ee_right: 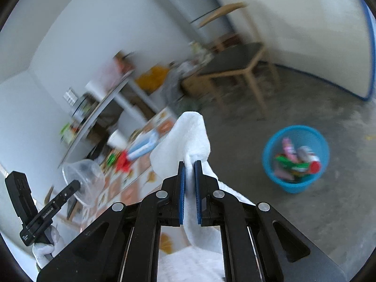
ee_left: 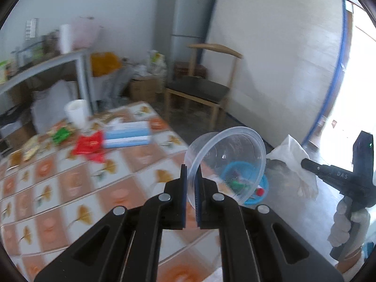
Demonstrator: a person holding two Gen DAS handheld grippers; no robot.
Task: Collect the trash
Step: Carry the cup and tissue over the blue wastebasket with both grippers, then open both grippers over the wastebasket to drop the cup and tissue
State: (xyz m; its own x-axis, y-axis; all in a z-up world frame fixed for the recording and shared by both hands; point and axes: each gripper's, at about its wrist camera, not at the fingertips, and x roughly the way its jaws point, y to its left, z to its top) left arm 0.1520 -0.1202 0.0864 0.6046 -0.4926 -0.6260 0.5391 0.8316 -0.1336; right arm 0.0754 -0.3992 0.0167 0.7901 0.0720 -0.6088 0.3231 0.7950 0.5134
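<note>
My left gripper (ee_left: 191,169) is shut on the rim of a clear plastic bowl (ee_left: 232,162), held tilted beyond the table's right edge. Through the bowl shows the blue mesh trash bin (ee_left: 260,195) on the floor. My right gripper (ee_right: 189,164) is shut on a crumpled white paper towel (ee_right: 183,138), raised above the floor. The blue trash bin (ee_right: 296,157) stands right of it, holding wrappers and a red-capped item. From the left wrist view the right gripper (ee_left: 305,163) appears at the right with the towel (ee_left: 291,157). In the right wrist view the left gripper (ee_right: 77,184) holds the bowl (ee_right: 85,181).
The table (ee_left: 70,188) has a patterned orange-and-white cloth with red wrappers (ee_left: 90,144), a green wrapper (ee_left: 61,135), a blue-white tissue box (ee_left: 128,135) and a white cup (ee_left: 76,112). A wooden chair (ee_left: 202,89), fridge (ee_left: 185,18) and cluttered shelf (ee_left: 47,63) stand behind. Gloved hand (ee_left: 347,221) at right.
</note>
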